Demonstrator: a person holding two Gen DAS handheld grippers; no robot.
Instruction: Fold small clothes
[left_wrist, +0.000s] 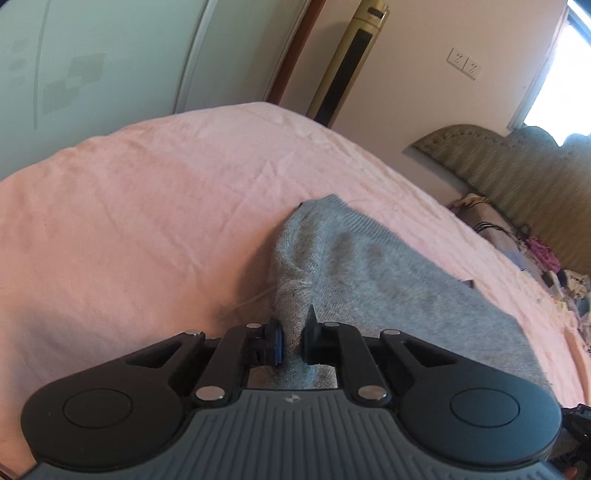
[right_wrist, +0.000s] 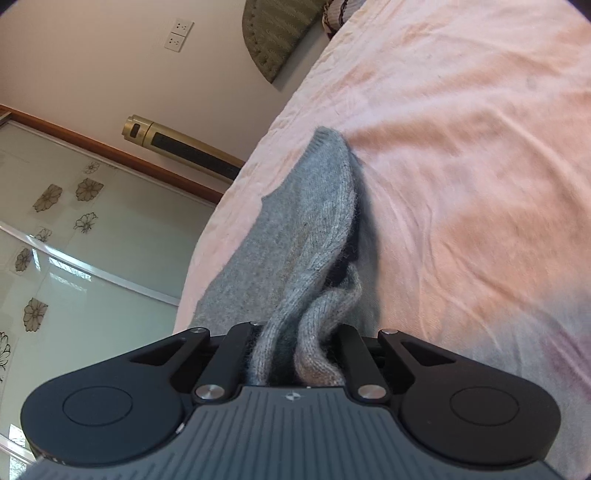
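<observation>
Both grippers, left (left_wrist: 291, 341) and right (right_wrist: 295, 354), pinched tight on the fuzzy grey knit (left_wrist: 369, 266), which runs off toward 12 o'clock over the pink sheet (left_wrist: 147, 206).

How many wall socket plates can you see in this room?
2. Both sit side by side on the cream wall: the first socket plate and the second socket plate, near the window. Others may be out of view.

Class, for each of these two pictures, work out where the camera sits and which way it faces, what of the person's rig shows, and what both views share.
Left wrist view: sits on the left hand-held gripper, looking forward and down along its fingers, shut on a grey knitted garment on a pink bedsheet.
Right wrist view: sits on the right hand-held gripper, rolled sideways, shut on bunched grey knit.
Shared: garment, sheet, gold tower fan, wall sockets.
</observation>
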